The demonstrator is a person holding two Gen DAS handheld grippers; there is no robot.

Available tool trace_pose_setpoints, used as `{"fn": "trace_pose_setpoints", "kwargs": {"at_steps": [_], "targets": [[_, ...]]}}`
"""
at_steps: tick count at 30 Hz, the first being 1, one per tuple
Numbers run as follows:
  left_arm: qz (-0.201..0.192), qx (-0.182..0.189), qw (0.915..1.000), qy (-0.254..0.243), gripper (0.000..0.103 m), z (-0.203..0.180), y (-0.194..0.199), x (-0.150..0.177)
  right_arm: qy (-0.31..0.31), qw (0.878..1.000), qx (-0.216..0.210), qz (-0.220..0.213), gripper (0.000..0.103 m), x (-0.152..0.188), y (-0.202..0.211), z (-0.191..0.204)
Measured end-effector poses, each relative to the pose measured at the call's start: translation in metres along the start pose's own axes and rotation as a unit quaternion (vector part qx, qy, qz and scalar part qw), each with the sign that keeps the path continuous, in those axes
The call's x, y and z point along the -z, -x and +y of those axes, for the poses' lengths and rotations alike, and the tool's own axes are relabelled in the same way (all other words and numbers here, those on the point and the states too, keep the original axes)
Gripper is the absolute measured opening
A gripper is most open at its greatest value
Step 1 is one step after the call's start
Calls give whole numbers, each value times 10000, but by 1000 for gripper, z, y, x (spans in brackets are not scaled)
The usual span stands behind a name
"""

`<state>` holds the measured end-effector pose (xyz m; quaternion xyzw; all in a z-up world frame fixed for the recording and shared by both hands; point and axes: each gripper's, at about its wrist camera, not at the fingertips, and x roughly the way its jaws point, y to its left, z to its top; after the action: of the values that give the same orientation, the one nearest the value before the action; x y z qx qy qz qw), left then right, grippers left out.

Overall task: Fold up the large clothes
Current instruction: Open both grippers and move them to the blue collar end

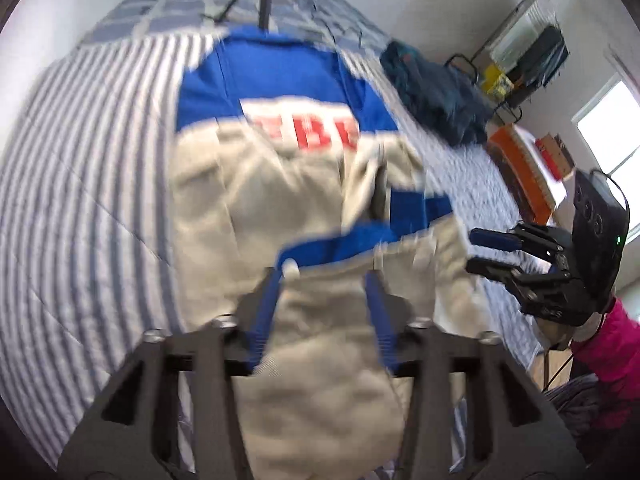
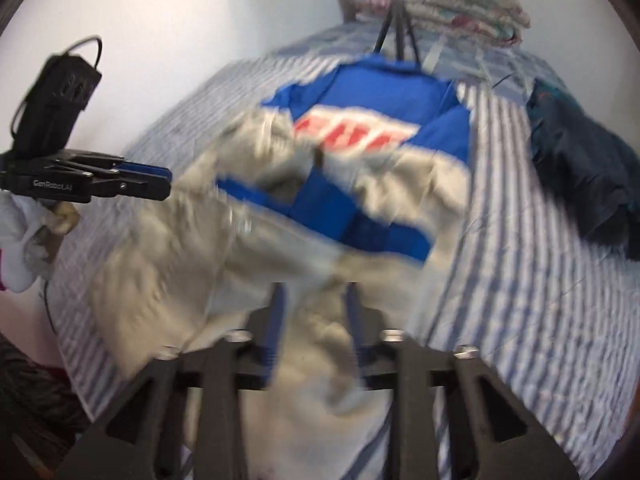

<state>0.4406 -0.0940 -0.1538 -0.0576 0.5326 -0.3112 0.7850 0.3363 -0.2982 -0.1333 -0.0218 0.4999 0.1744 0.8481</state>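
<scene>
both our grippers hang over the bed with their jaws spread. our left gripper (image 1: pixel 328 276) has its blue fingers (image 1: pixel 266 312) apart, with beige cloth of the jacket (image 1: pixel 280 184) lying in the gap between them; the pads do not seem to press on it, though blur makes the contact hard to judge. our right gripper (image 2: pixel 316 292) is likewise parted, and beige fabric of the same jacket (image 2: pixel 280 208) shows between its fingers (image 2: pixel 278 320) without a visible pinch. from the left wrist view the right gripper (image 1: pixel 472 250) appears just off the jacket's right edge, jaws apart. from the right wrist view the left gripper (image 2: pixel 160 180) sits at the jacket's left side.

the jacket, blue and beige with red letters on a white band, lies rumpled on the striped bedspread (image 1: pixel 80 160), its blue part toward the far end. a dark blue garment (image 1: pixel 436 96) lies on the bed well apart, to the right. folded bedding (image 2: pixel 460 4) is stacked at the far end, with a tripod (image 2: pixel 396 28) in front of it.
</scene>
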Motion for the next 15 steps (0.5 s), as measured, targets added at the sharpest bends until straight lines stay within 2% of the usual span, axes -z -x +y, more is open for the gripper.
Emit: {"fn": "trace_pose_setpoints", "kwargs": {"at_steps": [5, 8, 12, 15], "targets": [[-207, 188, 9995, 128, 52, 20, 24, -55, 121, 9989, 128, -430, 47, -40, 35, -21], [-342, 109, 9993, 123, 53, 32, 23, -89, 116, 9984, 192, -525, 47, -68, 36, -42], [-446, -88, 9989, 115, 53, 50, 4, -130, 26, 9974, 393, -601, 47, -105, 15, -80], [-363, -53, 9991, 211, 53, 70, -20, -157, -109, 9973, 443, -579, 47, -125, -8, -103]]}}
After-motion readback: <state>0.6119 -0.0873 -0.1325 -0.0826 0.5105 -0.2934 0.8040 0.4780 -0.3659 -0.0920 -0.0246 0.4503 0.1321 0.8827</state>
